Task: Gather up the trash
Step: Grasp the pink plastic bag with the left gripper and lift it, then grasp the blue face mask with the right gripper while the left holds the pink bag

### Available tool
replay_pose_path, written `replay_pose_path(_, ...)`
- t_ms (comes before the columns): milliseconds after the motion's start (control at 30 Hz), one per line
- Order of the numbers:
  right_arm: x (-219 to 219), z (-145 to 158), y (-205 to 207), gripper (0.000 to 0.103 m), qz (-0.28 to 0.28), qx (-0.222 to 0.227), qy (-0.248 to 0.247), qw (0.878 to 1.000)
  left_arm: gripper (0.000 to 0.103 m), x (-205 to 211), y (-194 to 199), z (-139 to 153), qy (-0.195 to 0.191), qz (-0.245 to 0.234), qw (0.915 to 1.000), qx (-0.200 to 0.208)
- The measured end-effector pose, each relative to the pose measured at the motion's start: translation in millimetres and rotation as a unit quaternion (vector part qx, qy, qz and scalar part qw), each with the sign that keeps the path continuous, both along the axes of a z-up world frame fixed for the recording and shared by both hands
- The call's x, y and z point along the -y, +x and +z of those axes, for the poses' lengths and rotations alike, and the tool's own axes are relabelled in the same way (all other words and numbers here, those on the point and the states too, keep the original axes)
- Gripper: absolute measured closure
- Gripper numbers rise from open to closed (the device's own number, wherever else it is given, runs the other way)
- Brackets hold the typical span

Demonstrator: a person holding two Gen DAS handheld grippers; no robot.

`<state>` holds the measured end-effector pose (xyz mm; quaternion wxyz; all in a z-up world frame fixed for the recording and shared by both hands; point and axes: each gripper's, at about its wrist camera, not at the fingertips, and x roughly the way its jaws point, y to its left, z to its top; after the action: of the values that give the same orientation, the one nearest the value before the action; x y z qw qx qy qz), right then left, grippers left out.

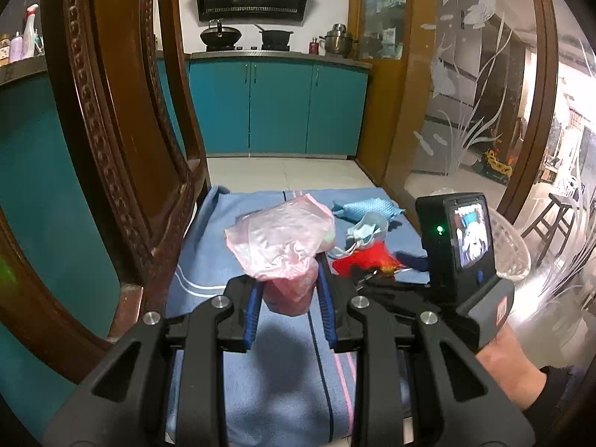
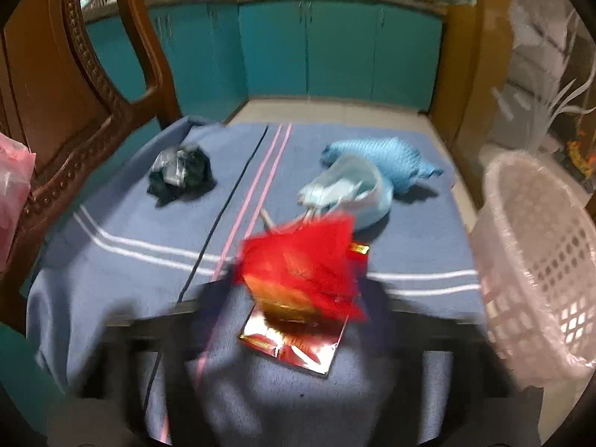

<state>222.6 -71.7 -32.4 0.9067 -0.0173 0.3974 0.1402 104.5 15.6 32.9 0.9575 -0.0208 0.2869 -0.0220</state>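
Trash lies scattered over a blue striped blanket [image 2: 111, 260] spread on the tabletop, with a carved wooden chair [image 1: 111, 149] at its left and teal kitchen cabinets [image 1: 275, 108] behind. The left gripper [image 1: 287, 294] has its jaws closed on a crumpled pink plastic bag [image 1: 283, 238], which bulges up above the blue pads [image 1: 252, 309] and is lifted clear of the blanket. The right gripper [image 2: 298, 298] is badly smeared by motion in its own view; a red wrapper [image 2: 301, 264] sits at its tips, but I cannot tell whether the jaws press on it. Under that wrapper a flat red and gold packet [image 2: 298, 346] lies on the blanket. Farther back are a light blue face mask [image 2: 346, 190], a turquoise knitted cloth [image 2: 383, 160] just behind it, and a dark crumpled bag [image 2: 180, 175] well apart to the left. A pale lattice basket [image 2: 540, 253] lined with thin plastic stands at the blanket's right edge.
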Motion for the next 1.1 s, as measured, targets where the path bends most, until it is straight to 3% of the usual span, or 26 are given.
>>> replay_pose_path(100,8.5,22.1,-15.2,0.098,-0.001,0.023,0.016,1.000,0.075,0.7,3.2,-0.6,-0.002,0.000,1.0000,-0.002)
replay_pose_path(333,43.4,88.7,-76.0,0.100,0.006,0.073,0.084,0.994,0.075,1.5,8.5,-1.4,-0.009,-0.008,0.9999,-0.005)
replay_pose_path(600,60.3,95.0,-88.4,0.102,0.007,0.073,0.109,0.991,0.074,1.2,10.9,-5.4,-0.013,-0.005,0.9998,-0.017)
replay_pose_path(633,58.5,90.1,-85.3,0.100,0.010,0.069,0.106,0.992,0.074,0.9,11.2,-6.1,-0.015,-0.004,0.9997,-0.019)
replay_pose_path(700,55.2,75.8,-75.2,0.080,0.001,0.056,0.089,0.994,0.073,0.5,13.4,-6.5,-0.016,-0.002,0.9996,-0.022)
replay_pose_path(733,53.9,71.4,-70.7,0.062,-0.004,0.053,0.086,0.995,0.073,1.2,14.9,-5.7,-0.016,-0.002,0.9996,-0.022)
replay_pose_path(767,52.9,68.9,-66.7,0.054,-0.010,0.055,0.081,0.995,0.073,2.2,15.0,-5.5,-0.015,-0.003,0.9996,-0.022)
replay_pose_path(833,49.5,65.4,-53.8,0.045,-0.019,0.060,0.066,0.996,0.073,3.3,14.8,-4.7,-0.014,-0.003,0.9997,-0.020)
replay_pose_path(933,45.0,55.3,-19.3,0.044,-0.033,0.060,0.048,0.996,0.073,4.4,14.9,-5.1,-0.014,-0.004,0.9997,-0.019)
replay_pose_path(1100,42.5,26.3,47.6,0.045,-0.071,0.012,0.059,0.996,0.073,2.9,15.6,-8.1,-0.013,0.000,0.9996,-0.023)
